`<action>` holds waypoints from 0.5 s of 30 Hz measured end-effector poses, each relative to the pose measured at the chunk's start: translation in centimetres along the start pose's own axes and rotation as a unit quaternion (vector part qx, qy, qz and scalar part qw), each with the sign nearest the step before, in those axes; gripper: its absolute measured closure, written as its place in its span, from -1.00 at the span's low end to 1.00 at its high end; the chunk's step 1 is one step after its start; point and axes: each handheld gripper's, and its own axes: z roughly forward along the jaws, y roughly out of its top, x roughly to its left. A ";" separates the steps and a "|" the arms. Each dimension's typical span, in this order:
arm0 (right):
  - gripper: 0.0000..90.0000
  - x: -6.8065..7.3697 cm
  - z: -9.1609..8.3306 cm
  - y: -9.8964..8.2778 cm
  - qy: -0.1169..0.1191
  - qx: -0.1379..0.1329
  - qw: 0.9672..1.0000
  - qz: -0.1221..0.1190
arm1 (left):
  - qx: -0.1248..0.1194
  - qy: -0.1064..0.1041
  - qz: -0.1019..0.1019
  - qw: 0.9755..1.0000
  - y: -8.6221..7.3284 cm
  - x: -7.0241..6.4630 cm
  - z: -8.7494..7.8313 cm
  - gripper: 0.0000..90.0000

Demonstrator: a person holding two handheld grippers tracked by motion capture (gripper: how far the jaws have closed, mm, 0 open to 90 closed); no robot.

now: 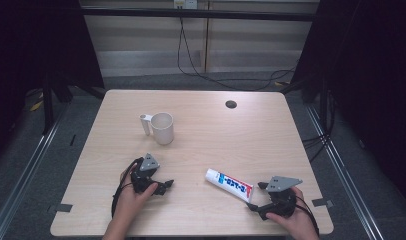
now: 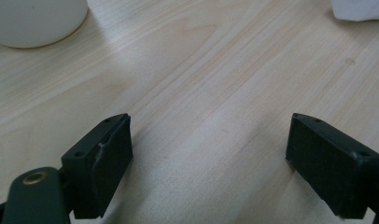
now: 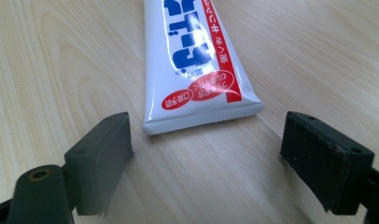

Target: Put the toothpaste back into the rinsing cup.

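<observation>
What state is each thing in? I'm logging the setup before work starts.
Mug: upright on the table, untouched.
Toothpaste tube: lying flat, crimped end toward the right gripper, not gripped.
Left gripper: open, nothing between its jaws.
Right gripper: open, just short of the tube.

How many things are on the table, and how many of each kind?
Mug: 1
Toothpaste tube: 1
Grippers: 2, the left gripper and the right gripper, both open and holding nothing
Total: 4
</observation>
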 end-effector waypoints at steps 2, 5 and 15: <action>-0.65 0.0 0.0 0.0 -0.002 -0.001 1.000 0.003 | 0.000 0.000 0.000 1.000 0.0 0.0 0.0 -0.68; -0.65 0.1 0.0 0.0 -0.004 -0.001 1.000 0.004 | 0.000 0.000 0.000 1.000 0.0 0.0 0.0 -0.68; -0.64 0.3 0.0 0.1 -0.008 0.003 1.000 0.011 | 0.000 0.000 0.000 1.000 0.0 0.0 0.0 -0.68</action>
